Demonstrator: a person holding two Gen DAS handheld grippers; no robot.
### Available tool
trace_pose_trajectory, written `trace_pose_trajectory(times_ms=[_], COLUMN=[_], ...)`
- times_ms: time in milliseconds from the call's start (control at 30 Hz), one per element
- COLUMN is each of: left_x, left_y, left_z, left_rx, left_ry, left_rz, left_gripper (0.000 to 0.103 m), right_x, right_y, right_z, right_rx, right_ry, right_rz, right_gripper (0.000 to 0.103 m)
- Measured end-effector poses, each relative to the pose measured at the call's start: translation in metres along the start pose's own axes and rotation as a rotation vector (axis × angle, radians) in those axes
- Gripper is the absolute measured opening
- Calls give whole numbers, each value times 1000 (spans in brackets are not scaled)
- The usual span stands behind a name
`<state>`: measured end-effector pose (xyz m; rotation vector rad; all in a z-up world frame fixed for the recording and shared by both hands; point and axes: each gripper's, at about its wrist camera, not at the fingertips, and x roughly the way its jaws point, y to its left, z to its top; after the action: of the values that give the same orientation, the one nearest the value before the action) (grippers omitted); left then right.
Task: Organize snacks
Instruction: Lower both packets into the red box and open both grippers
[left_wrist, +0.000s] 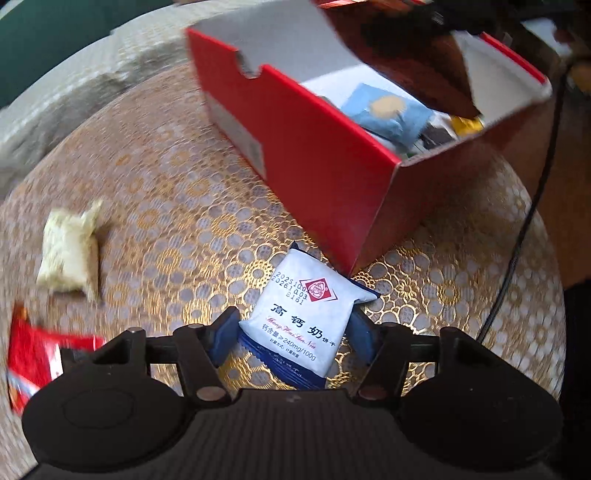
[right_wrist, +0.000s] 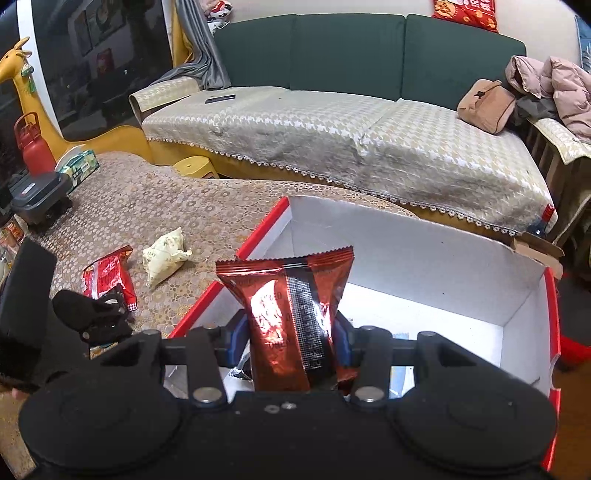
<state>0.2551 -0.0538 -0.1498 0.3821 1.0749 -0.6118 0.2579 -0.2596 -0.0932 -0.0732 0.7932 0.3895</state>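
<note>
- Looking along the left wrist view: the left gripper (left_wrist: 293, 330) is clenched on a white biscuit packet (left_wrist: 308, 319), blue pads pressing its two sides.
- That packet's long axis runs out from the tongs toward 1 o'clock, its far end close to the near corner of the red box (left_wrist: 332, 173), which lies from 11 to 2 o'clock.
- My judgement: the coming move turns on lifting the packet over that red wall, since the opening sits higher at 1 o'clock.
- A blue packet (left_wrist: 388, 114) already lies inside the box; a pale yellow packet (left_wrist: 70, 253) sits on the patterned tablecloth (left_wrist: 177, 206) at 9 o'clock, a red packet (left_wrist: 35, 354) at 8 o'clock.
- Turning to the right wrist view: the right gripper (right_wrist: 291, 341) grasps a shiny red foil packet (right_wrist: 291, 314), long axis upright toward 12 o'clock.
- It hangs over the box's white interior, so this hand seems nearer to a drop.
</note>
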Motion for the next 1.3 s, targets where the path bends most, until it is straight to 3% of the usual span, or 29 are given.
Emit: trace_pose_trajectory(times_ms=[400, 667, 1000, 1300], left_x=[-28, -63, -113, -76], left_y=[27, 22, -13, -57], left_z=[-39, -37, 24, 98], left_rx=[-400, -488, -421, -265], left_ry=[-98, -171, -305, -225], left_rz=[24, 31, 11, 106], left_gripper=[61, 61, 61, 61], right_x=[-18, -28, -42, -44], right_y=[-8, -12, -33, -52], right_z=[-13, -13, -20, -29], right_rx=[47, 31, 50, 69], right_ry=[-10, -21, -34, -21], right_rz=[-36, -56, -65, -76], right_gripper=[45, 44, 45, 45])
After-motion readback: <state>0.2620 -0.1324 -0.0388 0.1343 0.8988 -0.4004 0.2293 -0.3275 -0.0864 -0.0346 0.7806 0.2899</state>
